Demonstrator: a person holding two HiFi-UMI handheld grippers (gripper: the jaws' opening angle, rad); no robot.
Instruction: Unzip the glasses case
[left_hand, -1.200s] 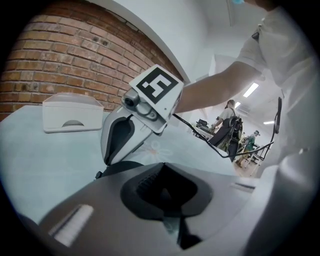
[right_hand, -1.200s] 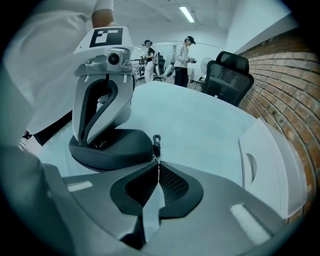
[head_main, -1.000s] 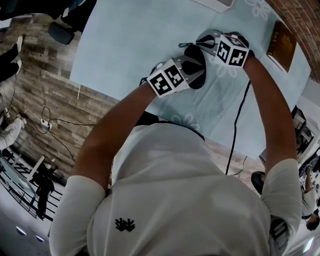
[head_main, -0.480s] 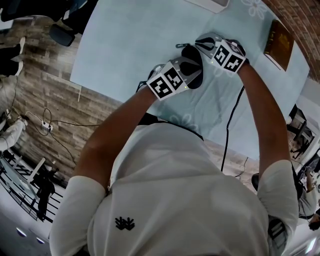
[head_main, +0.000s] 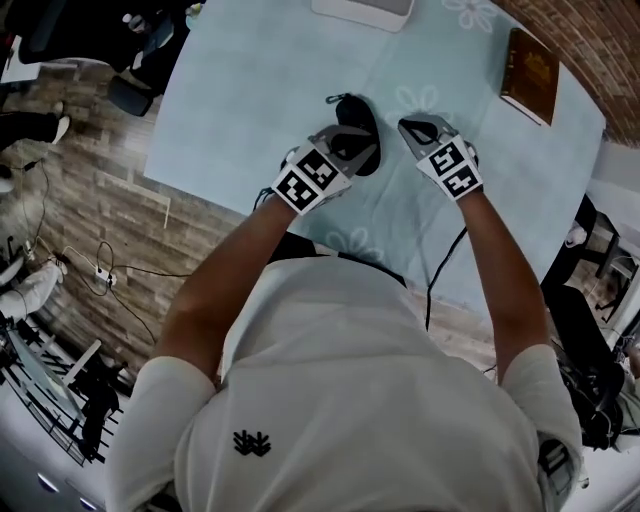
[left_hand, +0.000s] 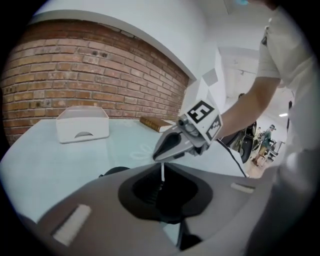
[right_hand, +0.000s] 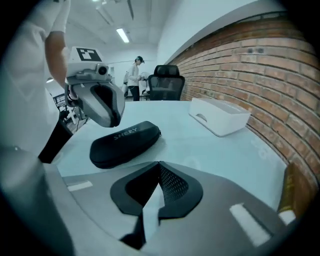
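The black zippered glasses case (head_main: 357, 128) lies flat on the pale blue table (head_main: 240, 90); in the right gripper view the glasses case (right_hand: 125, 143) looks closed, its zip pull at the far end. My left gripper (head_main: 345, 152) hovers over the case's near end with jaws shut and nothing held; from the right gripper view the left gripper (right_hand: 102, 112) hangs just above the case without touching it. My right gripper (head_main: 415, 128) is to the right of the case, apart from it, jaws shut and empty. From the left gripper view only a sliver of the case (left_hand: 114, 171) shows.
A white box (head_main: 362, 10) stands at the table's far edge and a brown book (head_main: 530, 62) lies at the far right. A black cable (head_main: 445, 260) trails from the right gripper toward me. Beyond the table's left end stand an office chair (right_hand: 165, 82) and a person (right_hand: 134, 75).
Both grippers were close together over the case. The right gripper has drawn away to the right, off the case. The left gripper stays above the case's near end.
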